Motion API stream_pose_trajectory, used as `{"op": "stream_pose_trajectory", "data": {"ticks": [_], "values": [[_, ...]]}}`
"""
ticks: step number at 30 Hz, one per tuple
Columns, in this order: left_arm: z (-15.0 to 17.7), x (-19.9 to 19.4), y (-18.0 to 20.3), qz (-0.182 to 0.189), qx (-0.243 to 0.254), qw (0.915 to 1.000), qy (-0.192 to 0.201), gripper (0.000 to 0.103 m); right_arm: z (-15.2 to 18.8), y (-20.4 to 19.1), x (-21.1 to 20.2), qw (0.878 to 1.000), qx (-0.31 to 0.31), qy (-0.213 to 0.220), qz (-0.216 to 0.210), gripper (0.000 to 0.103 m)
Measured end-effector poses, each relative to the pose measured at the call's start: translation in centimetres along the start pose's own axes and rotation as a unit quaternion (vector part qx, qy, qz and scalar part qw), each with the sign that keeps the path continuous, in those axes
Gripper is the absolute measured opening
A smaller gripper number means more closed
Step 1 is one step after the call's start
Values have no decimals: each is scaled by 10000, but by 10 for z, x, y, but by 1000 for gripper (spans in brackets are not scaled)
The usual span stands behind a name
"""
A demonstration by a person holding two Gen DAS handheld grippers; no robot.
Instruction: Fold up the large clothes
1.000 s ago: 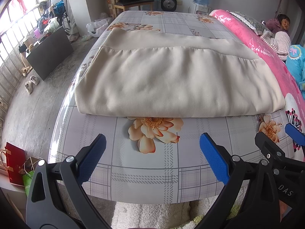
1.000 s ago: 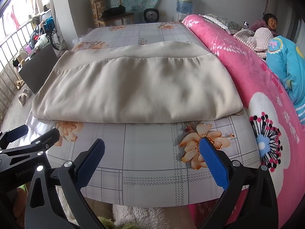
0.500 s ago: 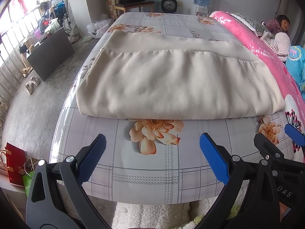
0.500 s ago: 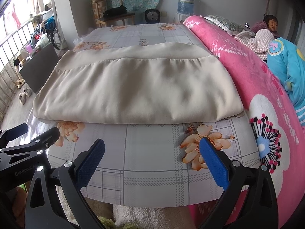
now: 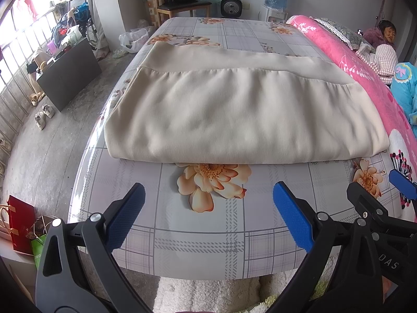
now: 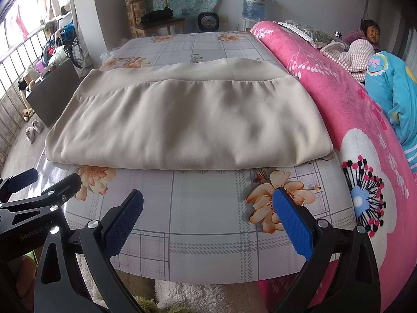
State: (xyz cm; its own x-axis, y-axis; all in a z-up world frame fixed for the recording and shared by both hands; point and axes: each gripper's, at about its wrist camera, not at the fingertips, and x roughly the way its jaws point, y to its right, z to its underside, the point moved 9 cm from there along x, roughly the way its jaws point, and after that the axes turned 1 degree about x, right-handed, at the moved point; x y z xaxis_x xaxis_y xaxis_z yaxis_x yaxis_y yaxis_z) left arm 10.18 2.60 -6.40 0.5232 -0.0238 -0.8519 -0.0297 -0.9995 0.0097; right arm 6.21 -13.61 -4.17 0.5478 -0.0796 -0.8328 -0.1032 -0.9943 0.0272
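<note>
A large beige garment (image 5: 242,112) (image 6: 187,122) lies folded in a wide rectangle on the flowered plaid table (image 5: 208,234) (image 6: 208,224), its folded edge facing me. My left gripper (image 5: 208,208) is open, held over the table's near edge, short of the cloth and holding nothing. My right gripper (image 6: 208,211) is also open and empty, at the same near edge further right. Each gripper shows at the edge of the other's view: the right gripper (image 5: 385,203) at right, the left gripper (image 6: 36,190) at left.
A pink flowered blanket (image 6: 351,120) runs along the table's right side, with a person (image 6: 370,34) sitting beyond it. A dark box (image 5: 67,73) and shoes (image 5: 43,116) sit on the floor at left. Bags (image 5: 20,227) stand by the near left corner. A chair (image 5: 182,2) stands behind.
Both grippers have drifted slightly; the folded garment sits a touch lower in both views. Nothing was grasped or released.
</note>
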Motion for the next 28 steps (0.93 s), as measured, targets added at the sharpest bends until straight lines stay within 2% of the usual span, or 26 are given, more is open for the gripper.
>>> {"op": "stream_pose_trajectory", "data": {"ticks": [28], "values": [[0,0,-1,7,-31,10000,1,95,3,2,2,10000,23,-19,9,97]]}}
